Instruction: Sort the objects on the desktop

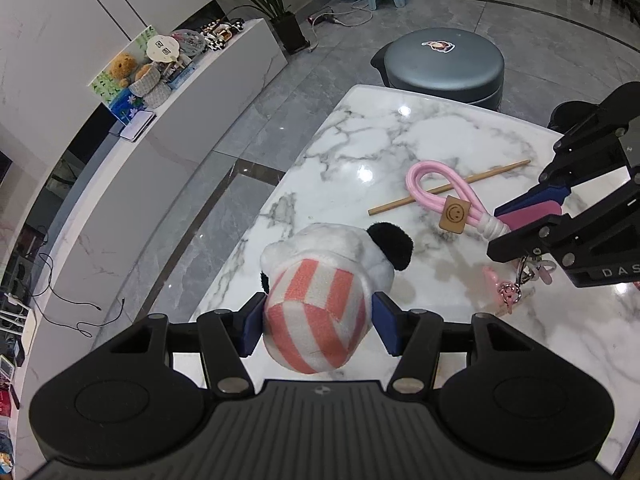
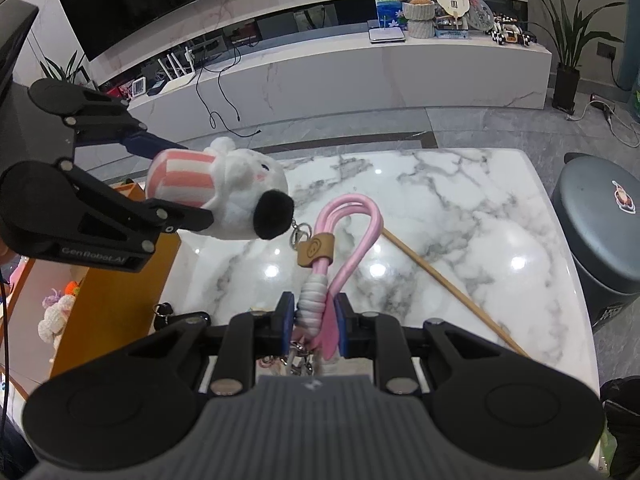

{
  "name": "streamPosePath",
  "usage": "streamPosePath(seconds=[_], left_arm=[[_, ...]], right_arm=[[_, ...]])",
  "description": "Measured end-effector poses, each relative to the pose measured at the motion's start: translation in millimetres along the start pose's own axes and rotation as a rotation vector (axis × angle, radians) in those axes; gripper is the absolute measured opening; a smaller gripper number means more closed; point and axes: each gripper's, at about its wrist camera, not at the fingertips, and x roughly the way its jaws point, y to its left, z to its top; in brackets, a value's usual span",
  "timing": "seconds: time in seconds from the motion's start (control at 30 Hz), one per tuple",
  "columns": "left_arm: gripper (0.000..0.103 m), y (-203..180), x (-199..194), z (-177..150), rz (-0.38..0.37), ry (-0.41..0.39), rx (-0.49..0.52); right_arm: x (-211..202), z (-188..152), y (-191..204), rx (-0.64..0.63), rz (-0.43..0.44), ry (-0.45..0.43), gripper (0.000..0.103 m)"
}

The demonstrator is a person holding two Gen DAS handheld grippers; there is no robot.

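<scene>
My left gripper (image 1: 316, 326) is shut on a white plush toy (image 1: 320, 308) with a pink-and-white striped body and black ears, held above the marble table (image 1: 360, 148). The right wrist view shows that plush toy (image 2: 224, 196) at the left, clamped in the left gripper (image 2: 176, 184), with a small metal clasp hanging from it. My right gripper (image 2: 314, 320) is shut on the knotted end of a pink cord keychain (image 2: 344, 236) with a tan smiley tag. In the left wrist view the keychain (image 1: 440, 188) loops out from the right gripper (image 1: 516, 228). A wooden stick (image 1: 448, 193) lies on the table.
A round grey stool (image 1: 440, 68) stands beyond the table's far edge. An orange box (image 2: 108, 300) sits left of the table, with small plush toys (image 2: 56, 316) beside it. A long white cabinet (image 2: 360, 72) with a teddy bear and ornaments runs along the wall.
</scene>
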Motion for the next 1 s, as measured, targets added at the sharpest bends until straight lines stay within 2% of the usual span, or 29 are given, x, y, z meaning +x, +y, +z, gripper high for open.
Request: streamPosePath(seconds=[0.47, 0.7, 1.0], left_arm=[[0.066, 2, -56, -26, 0.054, -0.047, 0.035], [0.066, 3, -84, -50, 0.082, -0.055, 0.057], [0.066, 23, -119, -87, 0.146, -0.052, 0.018]], right_arm=[[-15, 14, 37, -0.034, 0.050, -0.058, 0.022], [-25, 24, 78, -0.066, 0.102, -0.101, 0.022], [-38, 28, 136, -0.131, 0.172, -0.141, 0.022]])
